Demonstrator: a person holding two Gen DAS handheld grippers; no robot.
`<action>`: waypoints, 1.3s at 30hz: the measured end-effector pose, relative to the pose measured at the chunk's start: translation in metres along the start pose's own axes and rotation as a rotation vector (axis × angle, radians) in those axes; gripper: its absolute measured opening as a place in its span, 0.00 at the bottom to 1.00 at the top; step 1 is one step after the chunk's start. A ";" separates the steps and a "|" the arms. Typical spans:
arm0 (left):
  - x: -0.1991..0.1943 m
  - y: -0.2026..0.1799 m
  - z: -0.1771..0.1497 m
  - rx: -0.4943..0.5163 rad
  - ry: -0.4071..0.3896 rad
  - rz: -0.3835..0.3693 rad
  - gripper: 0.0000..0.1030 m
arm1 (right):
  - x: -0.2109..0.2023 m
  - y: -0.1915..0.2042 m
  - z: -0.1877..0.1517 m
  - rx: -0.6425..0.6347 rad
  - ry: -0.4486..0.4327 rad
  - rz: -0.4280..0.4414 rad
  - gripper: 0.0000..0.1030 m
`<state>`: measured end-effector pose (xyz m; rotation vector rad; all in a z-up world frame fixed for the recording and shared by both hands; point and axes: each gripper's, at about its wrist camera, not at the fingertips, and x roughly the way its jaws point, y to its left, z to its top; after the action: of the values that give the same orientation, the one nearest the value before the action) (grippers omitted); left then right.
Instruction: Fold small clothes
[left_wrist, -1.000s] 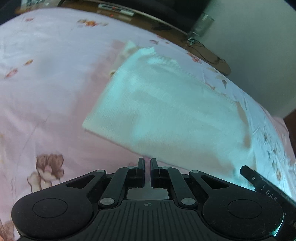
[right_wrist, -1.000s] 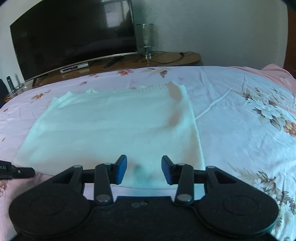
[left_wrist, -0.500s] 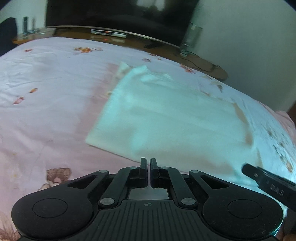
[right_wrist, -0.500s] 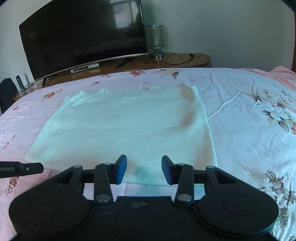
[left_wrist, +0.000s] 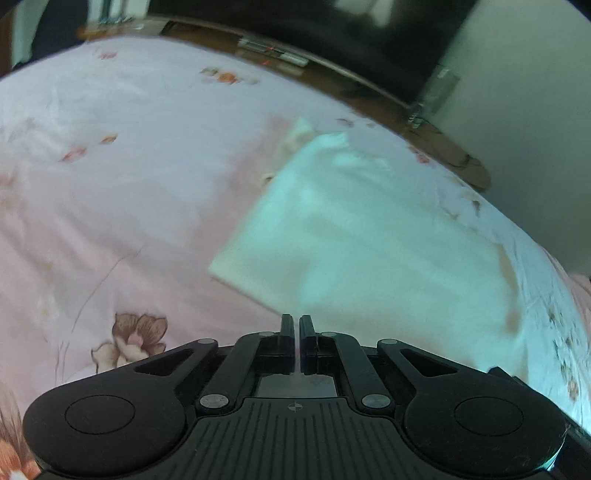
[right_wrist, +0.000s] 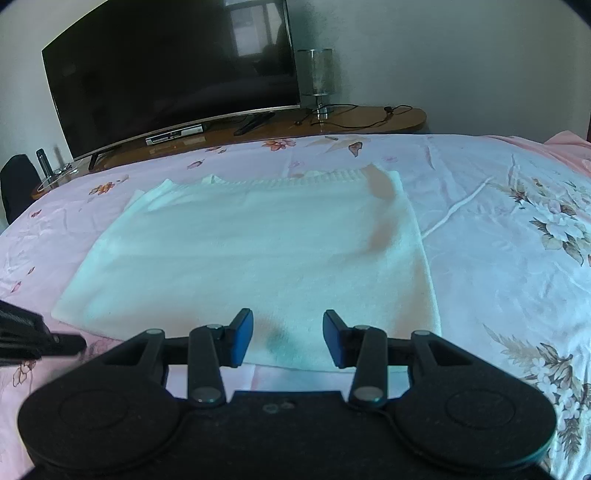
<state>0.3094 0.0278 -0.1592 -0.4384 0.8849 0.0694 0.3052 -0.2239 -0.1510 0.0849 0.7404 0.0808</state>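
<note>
A white knitted garment (right_wrist: 258, 254) lies folded flat as a rectangle on the pink floral bedsheet (right_wrist: 498, 258). It also shows in the left wrist view (left_wrist: 369, 251), blurred. My right gripper (right_wrist: 288, 332) is open and empty, held just above the garment's near edge. My left gripper (left_wrist: 296, 325) is shut with nothing between its fingers, just short of the garment's near left edge. The left gripper's side also shows at the left edge of the right wrist view (right_wrist: 40, 341).
A large dark TV (right_wrist: 166, 74) stands on a wooden stand (right_wrist: 369, 122) beyond the bed, with a glass lamp (right_wrist: 317, 79), cables and a remote. The floral sheet (left_wrist: 110, 192) spreads wide to the left of the garment.
Both grippers have drawn back and risen slightly from the garment, so more of the bed and TV shows. The left view has swung and blurred. Jaw states are unchanged.
</note>
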 end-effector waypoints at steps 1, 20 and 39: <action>-0.001 -0.002 0.000 0.012 -0.009 0.000 0.00 | 0.000 0.000 -0.001 0.002 0.001 0.001 0.40; 0.031 0.039 0.016 -0.260 -0.019 0.023 0.80 | 0.004 0.004 0.001 -0.013 -0.005 0.004 0.40; 0.103 0.019 0.038 -0.479 -0.088 -0.211 0.50 | 0.054 0.025 0.029 -0.049 -0.024 0.051 0.40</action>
<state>0.3989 0.0483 -0.2235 -0.9662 0.7272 0.1062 0.3635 -0.1947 -0.1630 0.0582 0.7118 0.1460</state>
